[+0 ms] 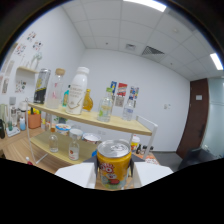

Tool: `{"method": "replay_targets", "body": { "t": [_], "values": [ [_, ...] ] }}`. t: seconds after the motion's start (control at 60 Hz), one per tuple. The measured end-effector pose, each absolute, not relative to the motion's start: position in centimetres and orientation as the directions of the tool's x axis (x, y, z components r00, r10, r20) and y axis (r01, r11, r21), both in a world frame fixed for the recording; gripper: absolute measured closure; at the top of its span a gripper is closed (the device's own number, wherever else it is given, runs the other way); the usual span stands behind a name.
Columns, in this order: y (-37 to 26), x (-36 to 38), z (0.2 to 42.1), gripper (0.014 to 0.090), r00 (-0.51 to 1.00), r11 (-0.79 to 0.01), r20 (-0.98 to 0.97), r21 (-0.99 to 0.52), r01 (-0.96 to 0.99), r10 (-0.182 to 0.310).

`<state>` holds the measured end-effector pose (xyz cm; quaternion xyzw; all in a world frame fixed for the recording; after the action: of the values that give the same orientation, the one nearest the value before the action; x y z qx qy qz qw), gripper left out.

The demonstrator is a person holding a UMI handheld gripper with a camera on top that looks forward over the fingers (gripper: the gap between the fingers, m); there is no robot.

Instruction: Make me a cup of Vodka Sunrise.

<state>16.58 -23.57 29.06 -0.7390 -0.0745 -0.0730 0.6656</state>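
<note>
- One yellow-and-orange can point(114, 164) sits right between the jaws of the gripper point(114, 176), its silver pull-tab lid facing up.
- Both white fingers point(75, 175) flank the can, close against its sides, but whether they actually press on it I cannot tell.
- Beyond the can runs a two-level wooden shelf point(125, 125), tilted in this wide view.
- Up on the top board stands a white bottle point(77, 91) with a white cap, an orange bottle point(88, 100) just behind it.
- Left of those are a dark-filled glass jar point(42, 86) and a clear bottle point(56, 89) with a cork-coloured top.
- Further along the board are two more clear bottles point(105, 106), near some coloured cards on the wall.
- Down on the lower board, small bottles point(73, 147) and bowls are crowded together.
- Off to the side stands a dark brown door point(196, 117).
</note>
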Motion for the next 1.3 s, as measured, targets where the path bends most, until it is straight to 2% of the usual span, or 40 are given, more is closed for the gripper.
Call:
{"method": "replay_targets", "body": {
  "t": [0.15, 0.417, 0.567, 0.683, 0.833, 1.033, 1.217, 1.267, 1.3],
  "values": [
    [-23.6, 21.9, 25.4, 0.0539, 0.999, -0.131, 0.041, -0.991, 0.036, -0.034],
    [-22.3, 27.9, 14.2, 0.0539, 0.99, -0.281, -0.101, -0.952, -0.124, -0.096],
    [-21.3, 28.8, 9.6, 0.0538, 0.984, -0.335, -0.141, -0.927, -0.17, -0.109],
    [-21.0, 28.6, 7.2, 0.0539, 0.985, -0.372, -0.144, -0.913, -0.17, -0.096],
    [-21.3, 27.8, 5.5, 0.0539, 0.99, -0.402, -0.123, -0.905, -0.141, -0.071],
    [-21.8, 27.6, 5.5, 0.0521, 0.994, -0.389, -0.075, -0.916, -0.098, -0.075],
    [-22.9, 27.7, 4.8, 0.051, 0.996, -0.437, -0.022, -0.897, -0.057, -0.084],
    [-23.2, 27.8, 4.4, 0.0469, 0.995, -0.461, -0.025, -0.885, -0.065, -0.092],
    [-23.4, 28.0, 4.4, 0.0393, 0.995, -0.469, -0.023, -0.881, -0.069, -0.102]
  ]
}}
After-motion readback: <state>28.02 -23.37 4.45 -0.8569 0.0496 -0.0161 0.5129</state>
